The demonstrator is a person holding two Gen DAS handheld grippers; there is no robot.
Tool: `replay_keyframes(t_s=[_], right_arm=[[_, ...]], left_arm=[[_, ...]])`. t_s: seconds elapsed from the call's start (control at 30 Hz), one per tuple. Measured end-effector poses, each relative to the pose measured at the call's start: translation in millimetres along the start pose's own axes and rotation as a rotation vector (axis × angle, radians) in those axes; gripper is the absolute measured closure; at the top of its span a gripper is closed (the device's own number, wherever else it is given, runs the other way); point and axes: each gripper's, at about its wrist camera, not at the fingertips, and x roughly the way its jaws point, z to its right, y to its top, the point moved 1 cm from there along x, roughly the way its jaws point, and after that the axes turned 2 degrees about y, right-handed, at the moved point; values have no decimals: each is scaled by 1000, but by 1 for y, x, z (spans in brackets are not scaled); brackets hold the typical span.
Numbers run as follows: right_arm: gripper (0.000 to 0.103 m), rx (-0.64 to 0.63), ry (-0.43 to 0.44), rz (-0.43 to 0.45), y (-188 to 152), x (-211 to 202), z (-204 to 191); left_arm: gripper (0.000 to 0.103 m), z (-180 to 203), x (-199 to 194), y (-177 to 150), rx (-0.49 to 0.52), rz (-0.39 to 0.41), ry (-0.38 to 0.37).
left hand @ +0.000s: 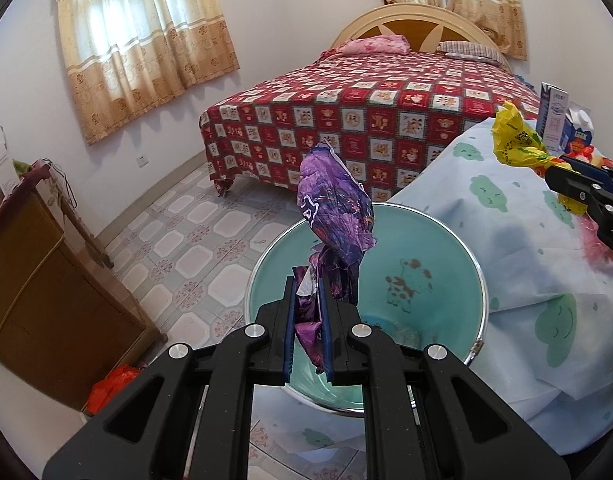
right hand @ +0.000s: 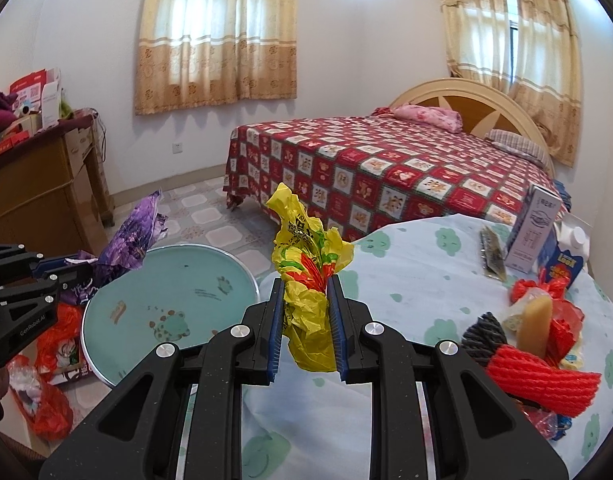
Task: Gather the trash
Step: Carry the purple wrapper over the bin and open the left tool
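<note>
My left gripper (left hand: 308,292) is shut on a crumpled purple wrapper (left hand: 334,208) and holds it above the teal basin (left hand: 458,264), which stands on the floor beside the table. The right wrist view shows this gripper (right hand: 72,262) and the purple wrapper (right hand: 134,240) at the basin's (right hand: 210,280) left rim. My right gripper (right hand: 306,288) is shut on a crumpled yellow plastic bag (right hand: 306,264), held over the table's left edge, right of the basin. It appears in the left wrist view (left hand: 558,164) with the yellow bag (left hand: 514,140).
The round table (right hand: 426,280) has a cloud-print cloth. On it lie red foam netting (right hand: 538,376), a grey net (right hand: 486,336), cartons (right hand: 534,236) and a dark strip (right hand: 492,256). Red bags (right hand: 50,412) lie on the floor left. A wooden cabinet (left hand: 46,292) and a bed (left hand: 366,120) stand beyond.
</note>
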Motion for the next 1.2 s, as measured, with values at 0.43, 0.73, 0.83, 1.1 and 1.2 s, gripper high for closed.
replay_keyframes(t_s=[0.43,0.73,0.83,1.1,1.2], right_arm=[[81,-54,47,-16,6,17,-27],[81,-82,70,-30,6,24,-42],[81,-87,77,-33,6,25,-44],[81,-99,92,-37,6,27,-51],[81,-103,100,-38,5,28,-53]], left_arm=[[92,-26,11,-11,-36,-34,45],[92,-31,12,-12,-41,-36,52],[92,-34,13,-12,-46,-39,52],[92,-33,14,-12,-45,-39,47],[92,-31,14,-12,-46,-39,36]])
